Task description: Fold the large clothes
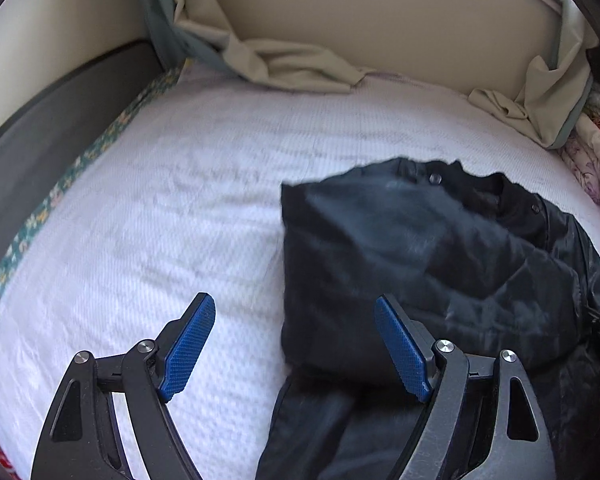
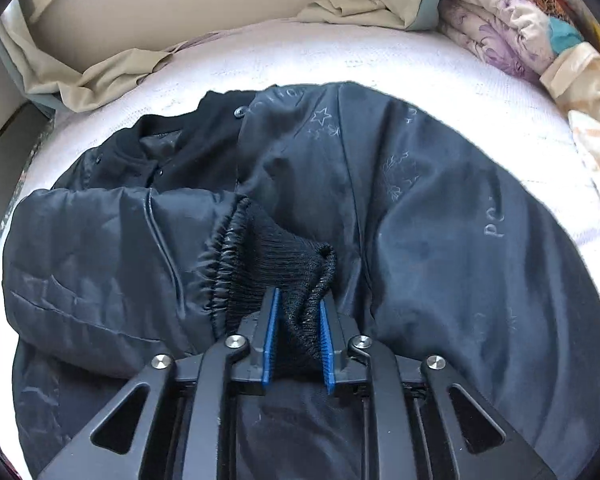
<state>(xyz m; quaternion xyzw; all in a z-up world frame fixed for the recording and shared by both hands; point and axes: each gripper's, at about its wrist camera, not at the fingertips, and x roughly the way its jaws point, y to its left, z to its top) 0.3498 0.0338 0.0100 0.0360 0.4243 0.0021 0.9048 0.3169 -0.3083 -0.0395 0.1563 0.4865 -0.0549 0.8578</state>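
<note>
Jacket point(image 2: 440, 216) | faint "Po" lettering | cuff point(image 2: 284, 264) in right gripper point(image 2: 299, 312)

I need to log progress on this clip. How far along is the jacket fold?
Early. Done: the black jacket lies spread on the white mattress, one sleeve drawn across its front. In hand: the right tongs pinch that sleeve's ribbed cuff; the left tongs hang open, empty. Left: the other side and the lengthwise folds; the body remains broad and rumpled.

The left gripper point(image 1: 295, 322) hung with jaws spread wide, gripping nothing; the right gripper point(image 2: 299, 314) had its jaws pinched on the knit cuff point(image 2: 296, 268).
</note>
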